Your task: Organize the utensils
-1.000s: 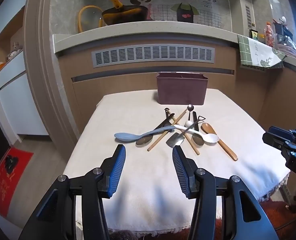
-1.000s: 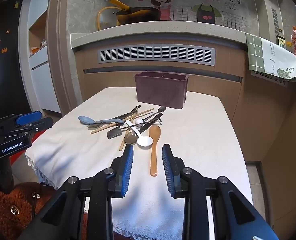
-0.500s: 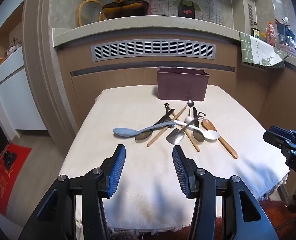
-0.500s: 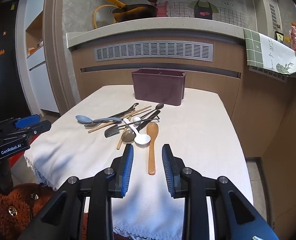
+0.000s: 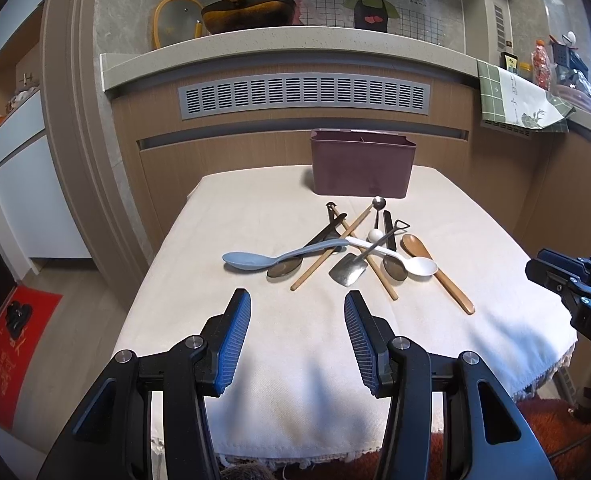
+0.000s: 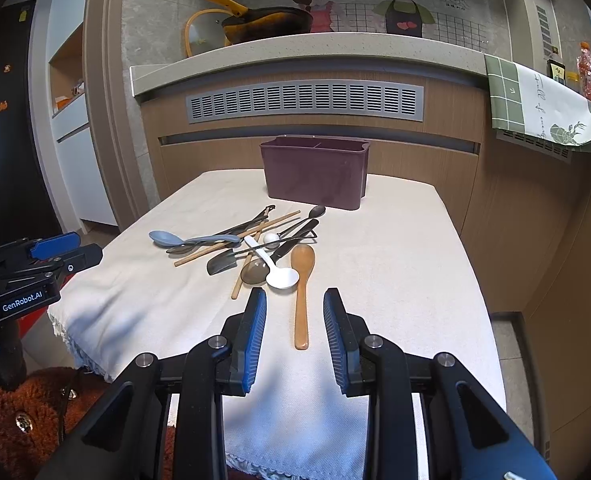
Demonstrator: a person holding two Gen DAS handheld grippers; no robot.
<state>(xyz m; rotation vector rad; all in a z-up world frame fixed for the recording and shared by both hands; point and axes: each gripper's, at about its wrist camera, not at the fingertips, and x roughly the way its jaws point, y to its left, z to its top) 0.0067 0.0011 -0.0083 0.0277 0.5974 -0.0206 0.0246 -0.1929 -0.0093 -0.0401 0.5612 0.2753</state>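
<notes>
A pile of utensils lies mid-table: a blue spoon (image 5: 244,260), a white spoon (image 5: 419,267), a wooden spoon (image 5: 435,266), a small metal shovel spoon (image 5: 348,271), wooden chopsticks (image 5: 323,258) and dark spoons. A maroon divided utensil holder (image 5: 361,168) stands behind them. My left gripper (image 5: 297,312) is open and empty, short of the pile. My right gripper (image 6: 294,310) is open and empty above the wooden spoon's handle (image 6: 301,316). The holder (image 6: 315,172) and blue spoon (image 6: 163,237) also show in the right wrist view.
The table has a cream cloth (image 5: 295,380) with a fringed front edge. A wooden counter wall with a vent (image 5: 303,94) stands behind. A green towel (image 6: 535,108) hangs at right. A red mat (image 5: 3,344) lies on the floor at left.
Both grippers have moved a little forward and down toward the utensils. The right gripper now straddles the wooden spoon's handle. Both stay open.
</notes>
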